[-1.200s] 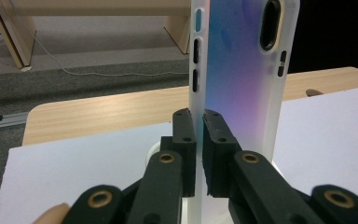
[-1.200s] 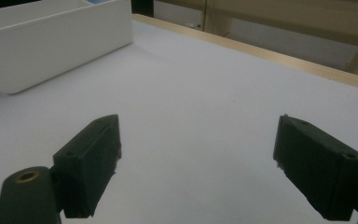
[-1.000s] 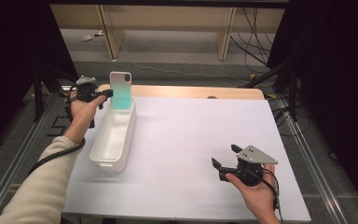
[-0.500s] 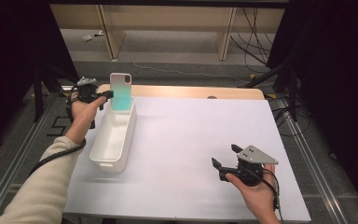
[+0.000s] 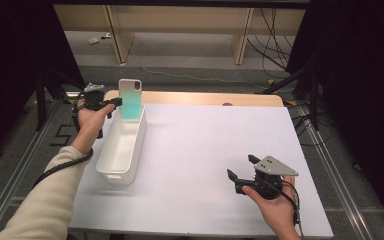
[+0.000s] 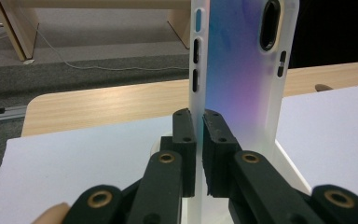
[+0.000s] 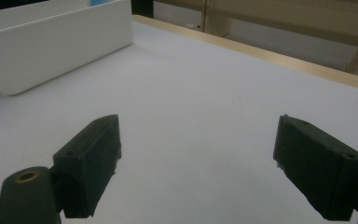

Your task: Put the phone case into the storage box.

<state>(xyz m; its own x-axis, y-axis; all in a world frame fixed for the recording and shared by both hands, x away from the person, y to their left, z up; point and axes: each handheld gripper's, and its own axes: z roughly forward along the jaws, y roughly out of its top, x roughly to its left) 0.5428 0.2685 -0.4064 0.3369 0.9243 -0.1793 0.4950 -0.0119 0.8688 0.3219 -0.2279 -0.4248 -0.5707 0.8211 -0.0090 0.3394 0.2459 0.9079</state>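
Note:
A translucent phone case (image 5: 130,98) with a teal-to-purple tint stands upright over the far end of a long white bin (image 5: 111,161). My left gripper (image 5: 114,103) is shut on the case's side edge; in the left gripper view the case (image 6: 242,79) rises between the two black pads, camera cut-out at the top. My right gripper (image 5: 241,167) hovers low over the white table sheet at the near right, jaws wide open with nothing between them (image 7: 198,154). The bin (image 7: 51,44) lies beyond it at the upper left of the right gripper view.
The white sheet (image 5: 215,145) covers most of a wooden table whose bare edge (image 5: 200,98) shows along the far side. Metal rails run along both sides of the table. Shelving legs and cables stand on the floor behind.

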